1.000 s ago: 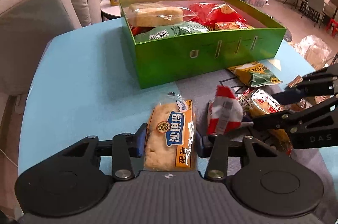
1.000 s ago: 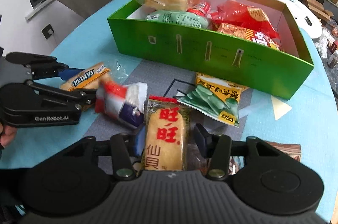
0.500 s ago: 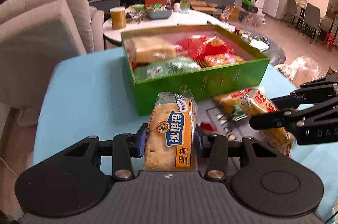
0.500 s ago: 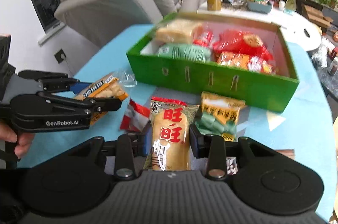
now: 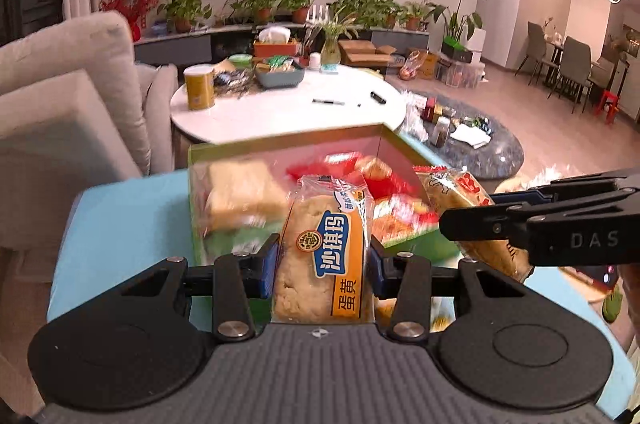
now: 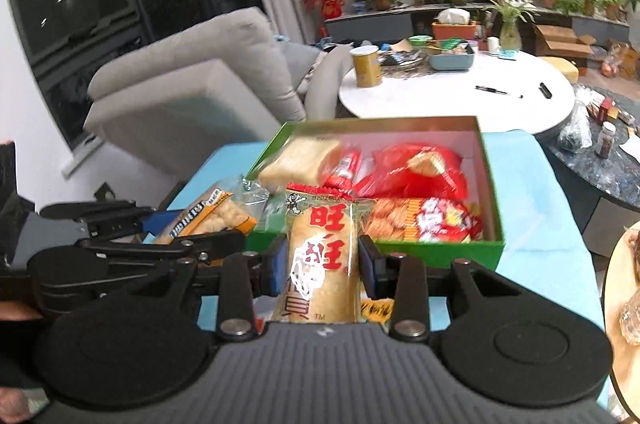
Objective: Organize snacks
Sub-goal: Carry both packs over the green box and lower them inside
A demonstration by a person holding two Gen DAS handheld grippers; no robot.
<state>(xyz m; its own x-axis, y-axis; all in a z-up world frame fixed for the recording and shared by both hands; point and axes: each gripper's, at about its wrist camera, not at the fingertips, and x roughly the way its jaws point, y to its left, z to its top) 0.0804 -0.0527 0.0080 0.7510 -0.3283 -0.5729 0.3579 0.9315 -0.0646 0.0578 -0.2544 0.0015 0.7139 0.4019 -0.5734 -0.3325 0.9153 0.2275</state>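
My left gripper (image 5: 323, 266) is shut on an orange-and-blue cake packet (image 5: 324, 264), held in the air in front of the green box (image 5: 280, 148). My right gripper (image 6: 322, 266) is shut on a rice cracker packet with red characters (image 6: 322, 260), held above the near wall of the green box (image 6: 440, 249). The box holds several snacks: a bread pack, red bags, a cracker bag. The right gripper and its packet (image 5: 460, 192) show at the right of the left wrist view. The left gripper's packet (image 6: 208, 212) shows at the left of the right wrist view.
The box sits on a light blue table (image 5: 128, 216). A grey sofa (image 6: 192, 96) stands to the left. A white round table (image 5: 288, 108) with a yellow can, a pen and a tray stands behind the box. A dark low table (image 6: 608, 176) is at right.
Both grippers have lifted their packets off the table and risen. They have moved toward the green box, which now sits lower and closer in both views.
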